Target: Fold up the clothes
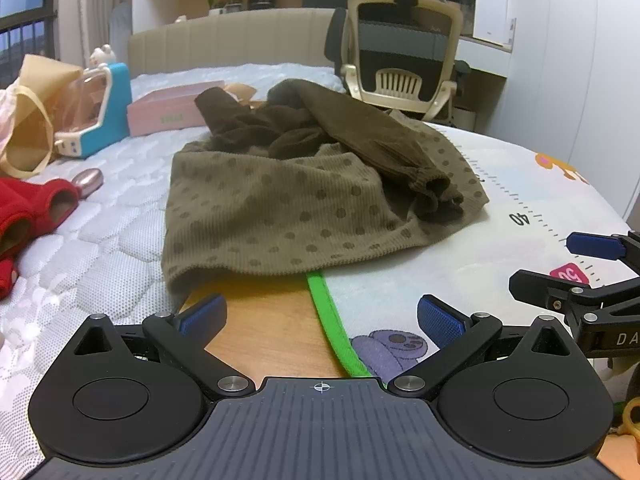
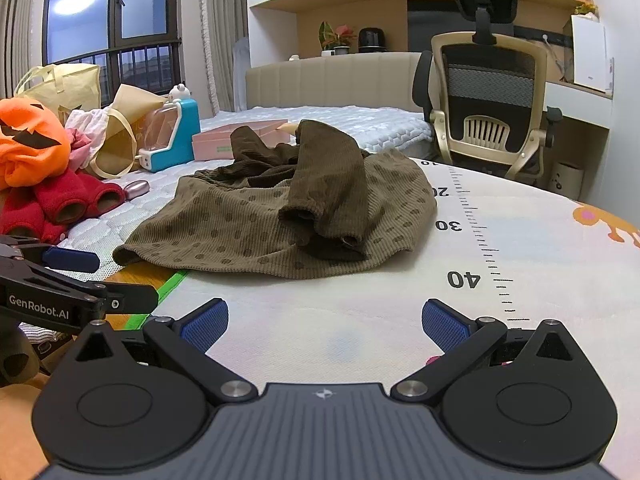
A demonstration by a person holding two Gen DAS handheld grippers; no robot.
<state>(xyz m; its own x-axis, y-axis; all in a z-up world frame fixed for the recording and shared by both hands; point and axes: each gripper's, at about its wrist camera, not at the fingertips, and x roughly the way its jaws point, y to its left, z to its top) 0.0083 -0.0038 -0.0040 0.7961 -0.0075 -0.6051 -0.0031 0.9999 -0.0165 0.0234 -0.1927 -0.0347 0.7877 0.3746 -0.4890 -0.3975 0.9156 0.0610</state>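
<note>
A brown ribbed garment with darker dots (image 1: 280, 208) (image 2: 280, 220) lies rumpled on the bed, its plain dark-brown sleeves (image 1: 380, 140) (image 2: 328, 184) thrown across its top. My left gripper (image 1: 320, 316) is open, a short way in front of the garment's near hem, with nothing between its blue pads. My right gripper (image 2: 324, 320) is open too, over the pale printed mat (image 2: 520, 240), short of the garment. Each gripper shows at the edge of the other's view: the right gripper (image 1: 560, 264) and the left gripper (image 2: 84, 280).
Red clothing (image 1: 24, 208) (image 2: 60, 200), an orange pumpkin plush (image 2: 28, 140), tote bags (image 2: 116, 136), a blue-and-clear toy case (image 1: 96, 112) (image 2: 172, 136) and a pink box (image 1: 172, 108) crowd the bed's left side. An office chair (image 1: 400, 52) (image 2: 492, 100) stands beyond the bed. A green-edged orange mat (image 1: 280, 332) lies below my left gripper.
</note>
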